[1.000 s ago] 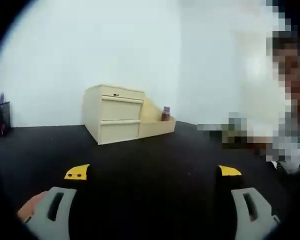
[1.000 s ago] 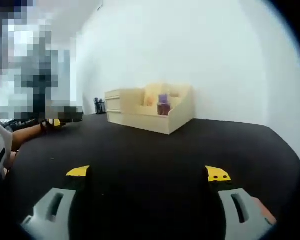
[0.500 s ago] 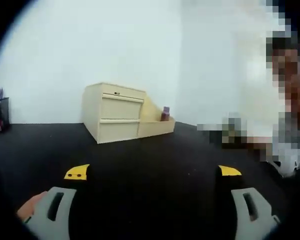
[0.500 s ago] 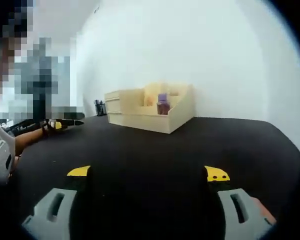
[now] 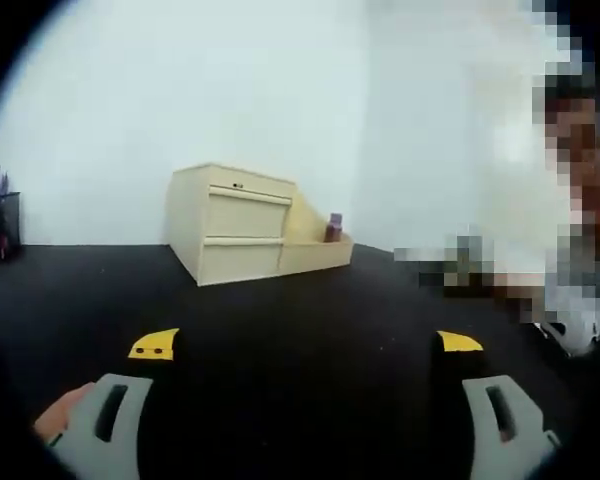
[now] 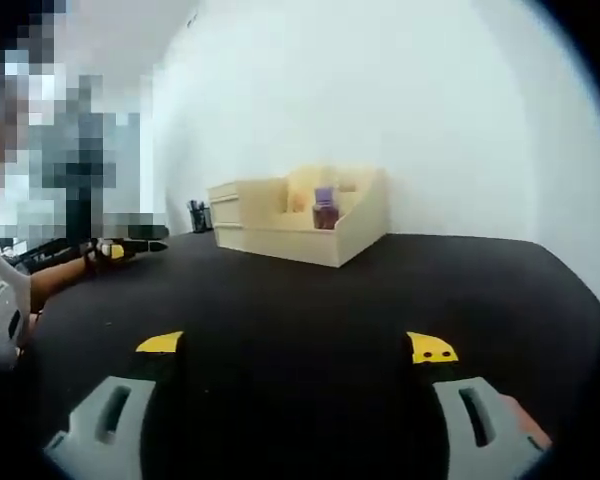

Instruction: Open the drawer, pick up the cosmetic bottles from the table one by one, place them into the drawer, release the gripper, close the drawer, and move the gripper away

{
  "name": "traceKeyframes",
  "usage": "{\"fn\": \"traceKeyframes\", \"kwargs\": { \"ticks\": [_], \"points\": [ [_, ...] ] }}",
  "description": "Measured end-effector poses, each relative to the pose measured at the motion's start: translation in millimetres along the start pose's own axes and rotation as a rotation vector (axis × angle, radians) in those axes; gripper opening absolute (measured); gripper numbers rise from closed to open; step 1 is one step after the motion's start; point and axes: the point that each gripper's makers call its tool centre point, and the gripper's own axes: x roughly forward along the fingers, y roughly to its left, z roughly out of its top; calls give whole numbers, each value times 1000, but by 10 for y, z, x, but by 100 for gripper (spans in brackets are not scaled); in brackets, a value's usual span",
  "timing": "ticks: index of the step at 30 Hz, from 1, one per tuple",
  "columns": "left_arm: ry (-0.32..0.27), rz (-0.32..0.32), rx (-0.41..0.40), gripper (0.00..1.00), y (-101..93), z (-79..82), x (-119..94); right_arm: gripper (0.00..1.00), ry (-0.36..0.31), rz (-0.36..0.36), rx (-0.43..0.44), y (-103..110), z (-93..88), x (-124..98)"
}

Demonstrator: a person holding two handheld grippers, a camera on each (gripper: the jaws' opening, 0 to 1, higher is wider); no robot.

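A cream drawer cabinet (image 5: 232,224) stands far back on the black table (image 5: 310,330), both its drawers shut. An open tray section (image 5: 317,253) adjoins it and holds a small purple-capped cosmetic bottle (image 5: 333,228). In the right gripper view the same cabinet (image 6: 238,212) sits at the back with the bottle (image 6: 325,209) in its tray (image 6: 355,225). My left gripper (image 5: 305,345) is open, well short of the cabinet, with nothing between its jaws. My right gripper (image 6: 298,348) is open too and far from the tray. The left gripper (image 6: 130,246) enters the right gripper view from the left.
A dark pen holder (image 5: 2,222) stands at the far left of the table, also seen as the pen holder (image 6: 198,213) beside the cabinet. A white wall rises behind the table. A person's arm (image 6: 55,275) reaches in at the left.
Both views have shifted only slightly; the cabinet sits a touch larger in the left gripper view. Both grippers stay open and nothing on the table has moved.
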Motion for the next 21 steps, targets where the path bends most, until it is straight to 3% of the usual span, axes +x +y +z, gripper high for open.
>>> {"fn": "traceKeyframes", "kwargs": {
  "ticks": [21],
  "points": [
    [-13,-9,-15,96,41,37,-17,80,-11,-22,18,-54,14,2]
  ]
}}
